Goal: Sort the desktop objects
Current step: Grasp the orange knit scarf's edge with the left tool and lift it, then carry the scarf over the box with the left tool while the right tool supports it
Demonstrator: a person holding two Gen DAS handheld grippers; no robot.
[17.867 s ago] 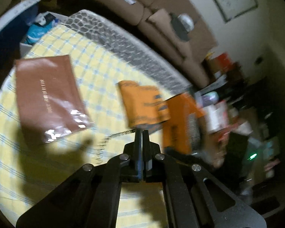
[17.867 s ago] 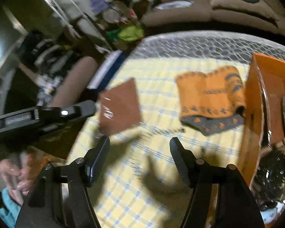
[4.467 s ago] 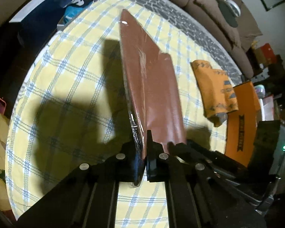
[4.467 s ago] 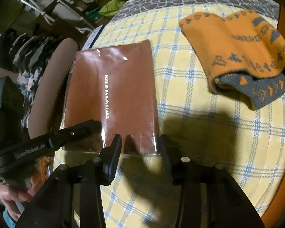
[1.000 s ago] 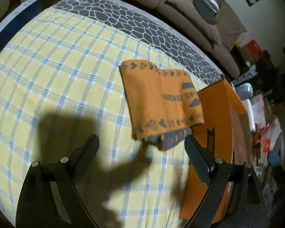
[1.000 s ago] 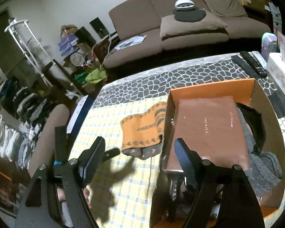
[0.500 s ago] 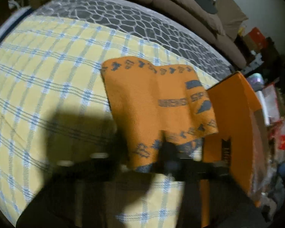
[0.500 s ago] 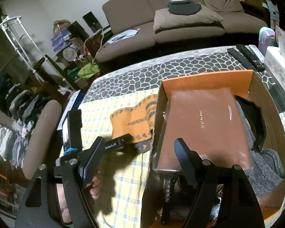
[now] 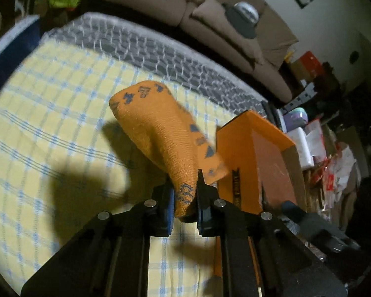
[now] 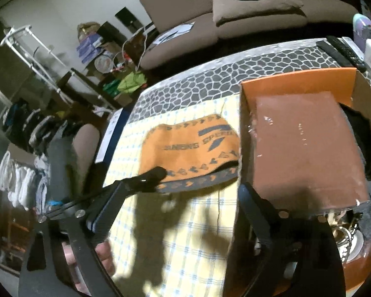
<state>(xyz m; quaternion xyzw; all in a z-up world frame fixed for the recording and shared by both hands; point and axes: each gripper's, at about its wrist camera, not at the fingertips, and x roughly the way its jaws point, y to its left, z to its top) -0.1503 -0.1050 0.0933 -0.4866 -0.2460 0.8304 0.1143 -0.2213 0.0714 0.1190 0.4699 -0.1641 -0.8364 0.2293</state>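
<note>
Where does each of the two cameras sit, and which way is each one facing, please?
Left wrist: on the left gripper, looking down along its fingers at the orange cloth its closing jaws pinch; its own black fingers show.
Right wrist: on the right gripper, looking down over the table and box; its opening, empty jaws and a hand show.
Shared: cloth, box, brown packet, checked table, sofa.

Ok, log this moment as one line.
left tool: closing on cloth, corner lifted | right tool: opening, holds nothing | book: in box
</note>
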